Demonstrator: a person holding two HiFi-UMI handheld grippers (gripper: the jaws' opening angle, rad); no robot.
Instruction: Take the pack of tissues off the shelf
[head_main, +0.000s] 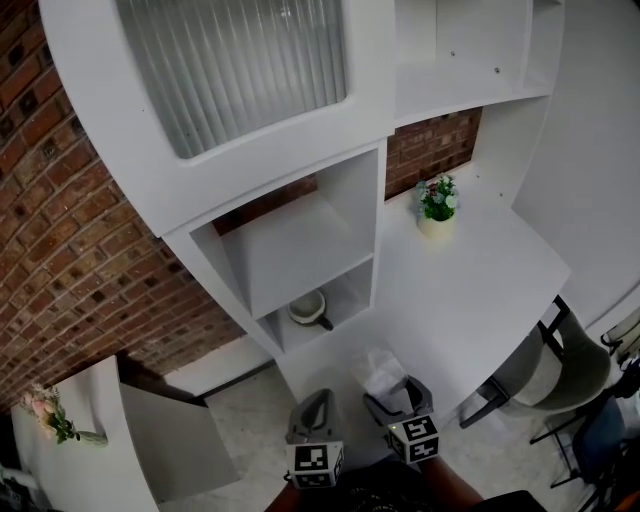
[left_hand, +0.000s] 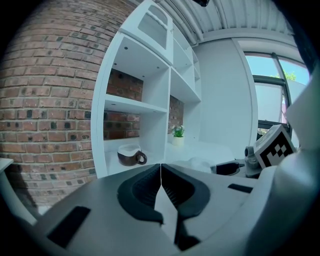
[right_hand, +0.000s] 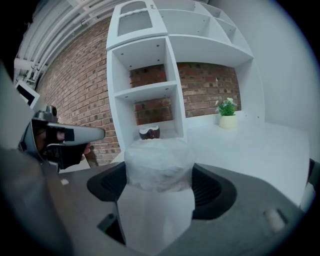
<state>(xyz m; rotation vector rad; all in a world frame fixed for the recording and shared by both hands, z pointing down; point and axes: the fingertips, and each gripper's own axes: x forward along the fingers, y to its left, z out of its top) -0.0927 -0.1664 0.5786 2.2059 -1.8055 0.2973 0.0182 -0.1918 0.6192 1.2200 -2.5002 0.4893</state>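
Pack of tissues (head_main: 380, 366): near end hidden inside the right claw (head_main: 396, 394); in the right gripper view it fills and hides the gap between the jaws. Mug (right_hand: 149, 132): small, base hidden behind the pack, detail unreadable.

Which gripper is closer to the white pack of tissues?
Right. The right gripper clamps the white plastic-wrapped pack of tissues; the left gripper sits shut beside it, not touching.

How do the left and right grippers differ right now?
The left gripper has its jaws closed together, while the right gripper has its jaws wide apart. The left gripper holds nothing, while the right gripper is clamped on the pack of tissues. Both sit side by side, pointing toward the white shelf unit.
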